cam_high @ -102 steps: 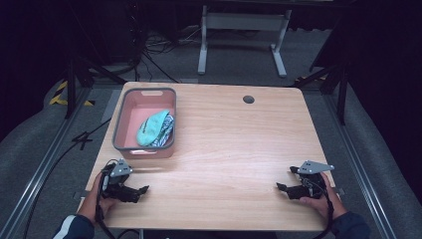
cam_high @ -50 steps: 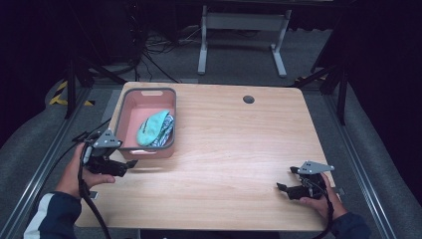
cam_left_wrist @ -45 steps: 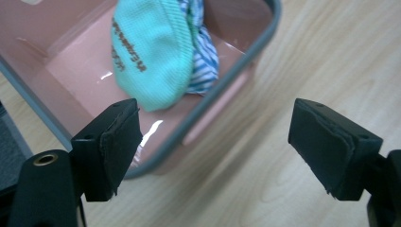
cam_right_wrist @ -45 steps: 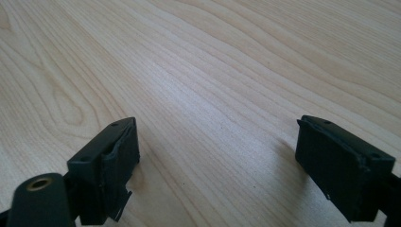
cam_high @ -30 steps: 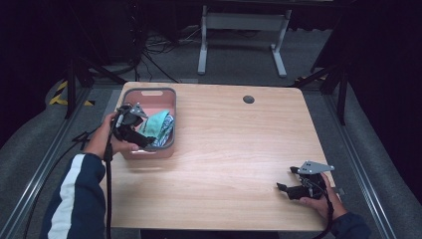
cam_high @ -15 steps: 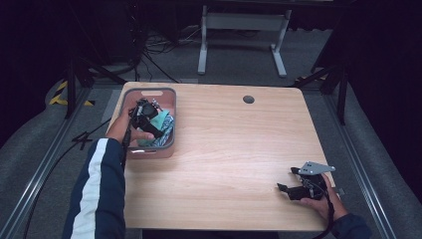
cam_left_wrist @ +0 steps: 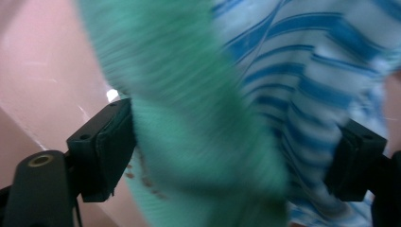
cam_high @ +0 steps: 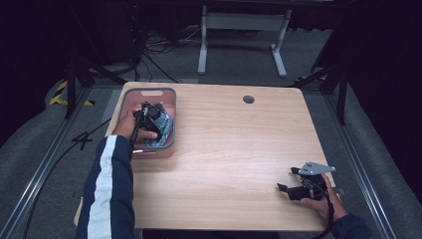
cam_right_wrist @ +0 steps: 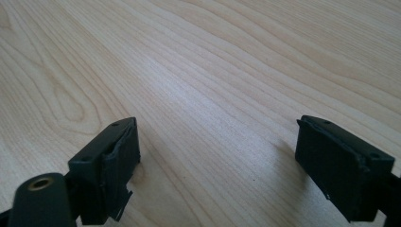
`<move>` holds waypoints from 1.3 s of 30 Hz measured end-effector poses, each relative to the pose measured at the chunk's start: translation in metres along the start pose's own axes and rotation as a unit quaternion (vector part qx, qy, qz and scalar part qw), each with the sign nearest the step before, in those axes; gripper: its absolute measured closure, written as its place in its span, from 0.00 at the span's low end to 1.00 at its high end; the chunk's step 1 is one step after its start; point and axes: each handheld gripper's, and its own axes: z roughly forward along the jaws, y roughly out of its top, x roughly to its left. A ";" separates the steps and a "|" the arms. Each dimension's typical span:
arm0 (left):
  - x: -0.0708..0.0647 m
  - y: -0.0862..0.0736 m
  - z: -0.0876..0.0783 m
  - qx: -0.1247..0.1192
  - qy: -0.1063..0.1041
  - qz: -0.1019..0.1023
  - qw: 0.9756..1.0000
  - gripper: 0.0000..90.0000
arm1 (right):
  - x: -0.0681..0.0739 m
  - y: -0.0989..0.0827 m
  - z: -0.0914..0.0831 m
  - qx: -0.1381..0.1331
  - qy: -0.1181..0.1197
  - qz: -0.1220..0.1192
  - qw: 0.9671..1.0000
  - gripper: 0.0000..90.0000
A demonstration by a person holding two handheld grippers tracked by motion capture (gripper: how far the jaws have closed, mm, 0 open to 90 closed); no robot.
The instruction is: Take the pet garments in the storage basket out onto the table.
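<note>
Overhead, your left gripper dips into the pink basket at the table's far left, arm stretched forward; your right gripper rests near the front right corner. Up close, your left gripper view shows jaws spread wide around the green cloth and striped cloth. Your right gripper view shows jaws spread over bare wood.

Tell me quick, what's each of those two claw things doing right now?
Left gripper: fingers open, down in the pink bin, green and blue-striped cloth between them, not yet clamped.
Right gripper: fingers open, holding nothing, over the wooden table.
</note>
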 end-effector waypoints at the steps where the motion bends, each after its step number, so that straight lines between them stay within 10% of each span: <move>1: 0.000 0.001 0.001 -0.003 -0.002 -0.006 1.000 0.16 | 0.000 0.000 0.000 0.000 0.001 0.000 1.000 0.17; 6: -0.002 0.002 -0.002 -0.003 -0.007 0.000 1.000 0.23 | 0.000 0.000 0.000 0.000 0.001 -0.001 1.000 0.17; 12: -0.009 0.001 -0.007 -0.007 0.016 0.029 0.999 0.58 | 0.000 0.000 0.000 0.000 0.000 -0.001 1.000 0.17; 19: -0.005 -0.011 -0.015 -0.049 0.018 0.002 0.999 0.77 | 0.000 0.002 0.002 0.000 -0.001 -0.001 1.000 0.16; 27: 0.001 -0.026 -0.036 -0.095 0.022 -0.023 0.995 0.80 | 0.000 0.002 0.002 0.000 -0.001 0.000 1.000 0.16; 39: -0.012 -0.043 -0.078 -0.146 0.044 -0.002 0.988 0.80 | 0.000 0.001 0.001 0.000 -0.001 0.000 1.000 0.17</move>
